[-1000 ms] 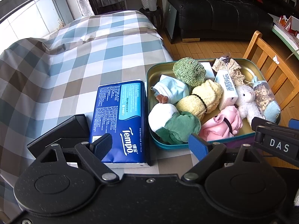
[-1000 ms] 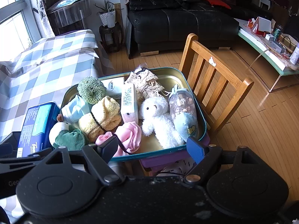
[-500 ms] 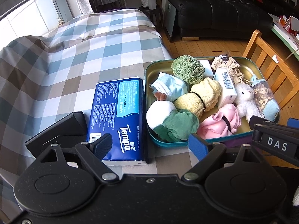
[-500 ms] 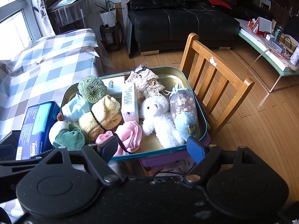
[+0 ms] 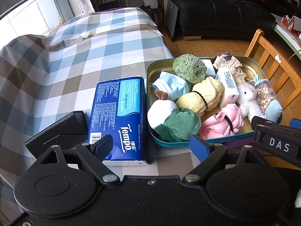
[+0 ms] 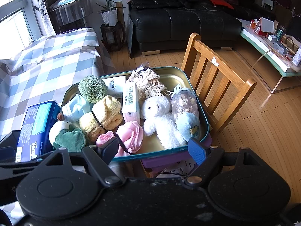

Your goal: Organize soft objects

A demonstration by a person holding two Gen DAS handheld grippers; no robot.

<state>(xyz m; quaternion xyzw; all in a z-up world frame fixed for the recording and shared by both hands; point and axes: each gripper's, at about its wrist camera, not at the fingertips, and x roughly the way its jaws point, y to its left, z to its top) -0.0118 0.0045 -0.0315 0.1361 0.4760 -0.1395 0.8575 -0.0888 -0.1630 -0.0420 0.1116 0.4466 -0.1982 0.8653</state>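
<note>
A teal-rimmed metal tray holds soft things: a green scrubber, a blue face mask, a yellow towel roll, a pink cloth, a white plush lamb, a white-and-green plush and a tissue pack. A blue Tempo tissue pack lies left of the tray. My left gripper is open and empty, near the tray's front edge. My right gripper is open and empty, just before the tray's near rim.
The tray sits at the edge of a checked tablecloth. A black box lies beside the Tempo pack. A wooden chair stands right behind the tray. A black sofa is farther back. A purple item lies under the tray.
Both grippers have drawn back slightly; the tray and the Tempo pack sit a little higher in the left wrist view. Nothing was taken hold of.
</note>
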